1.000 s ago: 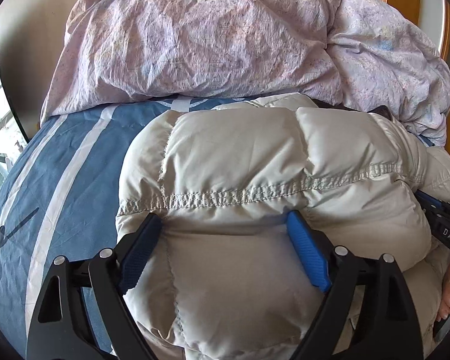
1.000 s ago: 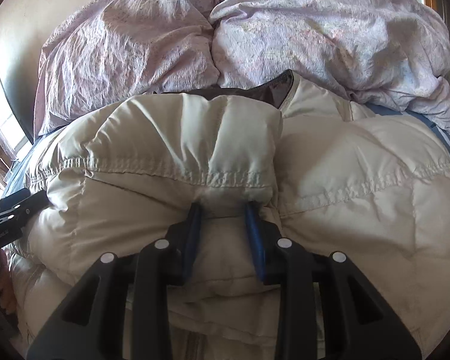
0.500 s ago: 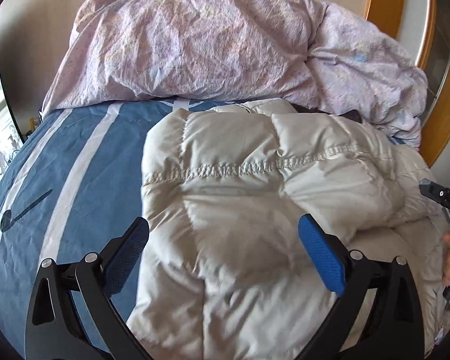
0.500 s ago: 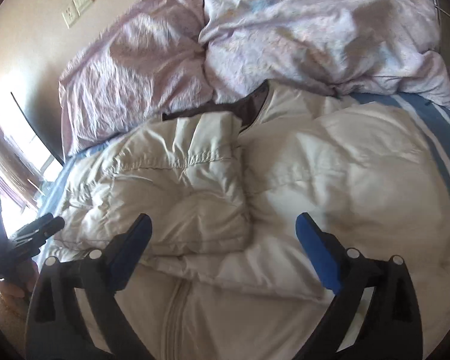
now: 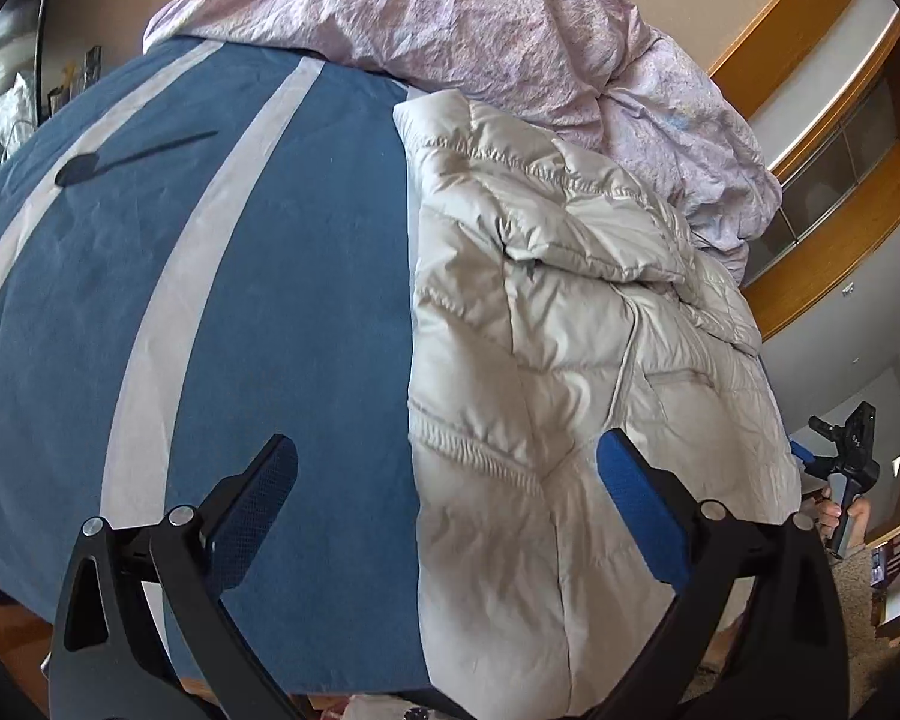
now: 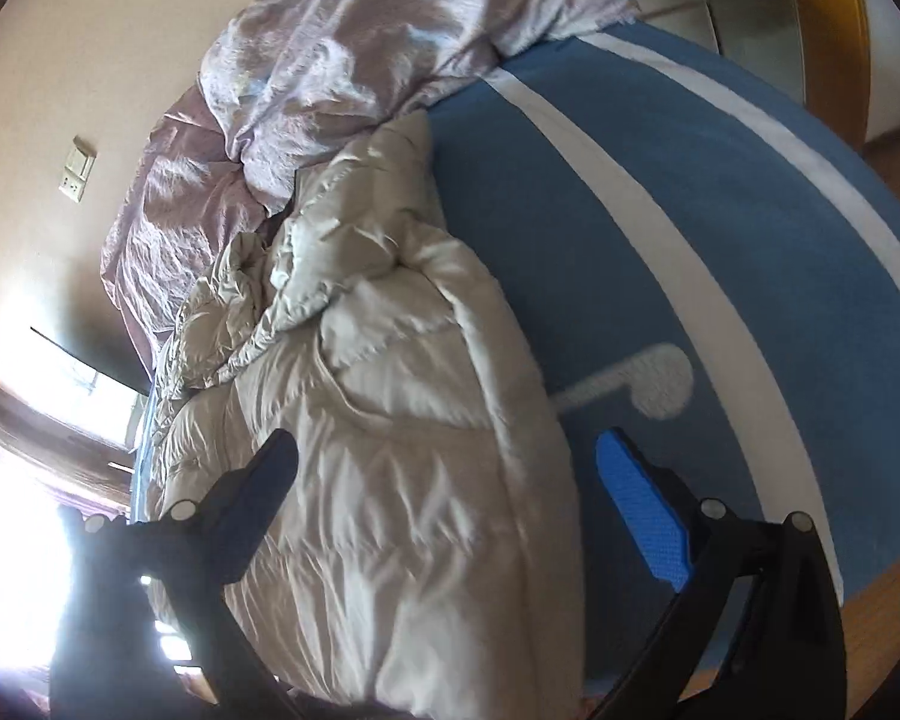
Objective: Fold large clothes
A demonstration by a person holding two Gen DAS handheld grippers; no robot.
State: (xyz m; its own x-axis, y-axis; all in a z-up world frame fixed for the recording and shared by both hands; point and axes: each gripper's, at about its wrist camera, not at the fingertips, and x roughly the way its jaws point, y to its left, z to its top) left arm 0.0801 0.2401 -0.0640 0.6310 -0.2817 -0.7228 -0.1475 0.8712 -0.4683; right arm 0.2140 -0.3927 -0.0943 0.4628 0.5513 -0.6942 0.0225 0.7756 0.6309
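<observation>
A cream puffer jacket (image 5: 570,360) lies folded into a long strip on the blue striped bed sheet (image 5: 210,300). My left gripper (image 5: 447,450) is open above the jacket's left edge, one finger over the sheet and one over the jacket, gripping nothing. In the right wrist view the jacket (image 6: 390,420) fills the lower left. My right gripper (image 6: 446,447) hovers over the jacket's right edge; its jaws are opening and the pads press on nothing. At the far right of the left wrist view, a hand holds the right gripper (image 5: 846,456) off the bed.
A crumpled lilac duvet (image 5: 480,30) is heaped at the head of the bed, touching the jacket's top end. Wooden furniture (image 5: 840,240) stands beyond the bed's right side. The bed's near edge and wood floor (image 6: 882,612) lie below the grippers. A bright window (image 6: 18,510) glares at left.
Both grippers let go of the jacket's folded-over part and drew back toward the bed's near edge. The right jaws went from shut on a fold to wide apart. The views swung outward.
</observation>
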